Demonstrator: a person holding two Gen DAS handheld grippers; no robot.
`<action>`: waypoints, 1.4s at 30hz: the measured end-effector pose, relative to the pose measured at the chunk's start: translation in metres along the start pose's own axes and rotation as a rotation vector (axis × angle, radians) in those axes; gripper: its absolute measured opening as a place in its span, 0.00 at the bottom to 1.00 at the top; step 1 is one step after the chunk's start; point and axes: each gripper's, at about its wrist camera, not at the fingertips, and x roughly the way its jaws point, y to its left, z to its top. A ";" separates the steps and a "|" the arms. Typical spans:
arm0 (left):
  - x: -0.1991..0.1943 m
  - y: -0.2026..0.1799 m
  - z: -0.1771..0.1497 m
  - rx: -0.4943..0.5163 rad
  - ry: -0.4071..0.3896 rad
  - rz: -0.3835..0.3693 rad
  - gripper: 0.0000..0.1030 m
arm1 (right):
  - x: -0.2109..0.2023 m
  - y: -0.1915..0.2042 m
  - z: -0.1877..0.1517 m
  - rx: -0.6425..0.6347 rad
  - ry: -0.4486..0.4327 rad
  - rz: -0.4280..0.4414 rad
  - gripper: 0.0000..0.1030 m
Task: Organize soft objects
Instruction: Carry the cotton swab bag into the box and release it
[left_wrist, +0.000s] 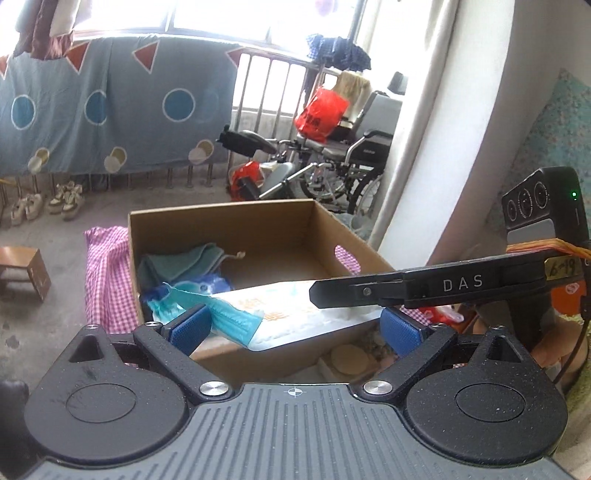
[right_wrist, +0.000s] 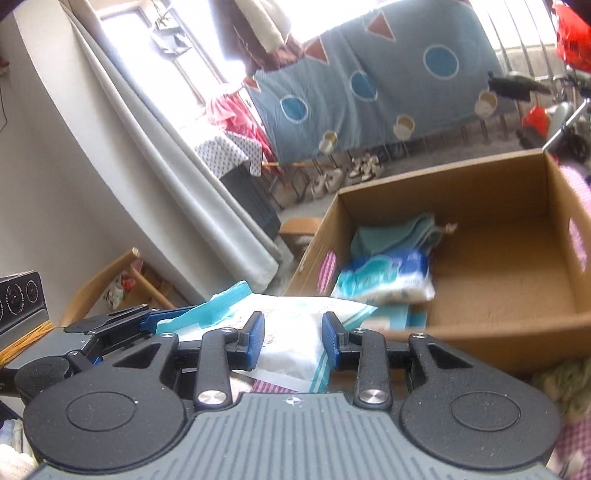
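Both grippers carry a soft wipes pack (right_wrist: 291, 343) over the cardboard box's (right_wrist: 480, 332) near rim. Right gripper (right_wrist: 293, 341) jaws part-closed on it; left gripper (left_wrist: 295, 326) jaws wide, cannot tell grip. Light, floppy, slippery film: pinch edges.

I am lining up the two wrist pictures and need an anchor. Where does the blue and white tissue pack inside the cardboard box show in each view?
Left wrist: the tissue pack lies left of centre, at the box's left near corner, partly hidden.
Right wrist: centre right, below the folded green cloth.
Shared landmark: the cardboard box.
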 end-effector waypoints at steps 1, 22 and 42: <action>0.010 -0.001 0.007 0.007 0.014 -0.007 0.96 | -0.002 -0.003 0.007 -0.008 -0.014 -0.006 0.36; 0.260 0.034 0.057 0.038 0.381 0.072 0.97 | 0.096 -0.167 0.125 -0.110 0.081 -0.264 0.36; 0.079 0.069 0.030 -0.172 0.136 0.116 0.99 | 0.171 -0.150 0.084 -0.117 0.646 -0.267 0.36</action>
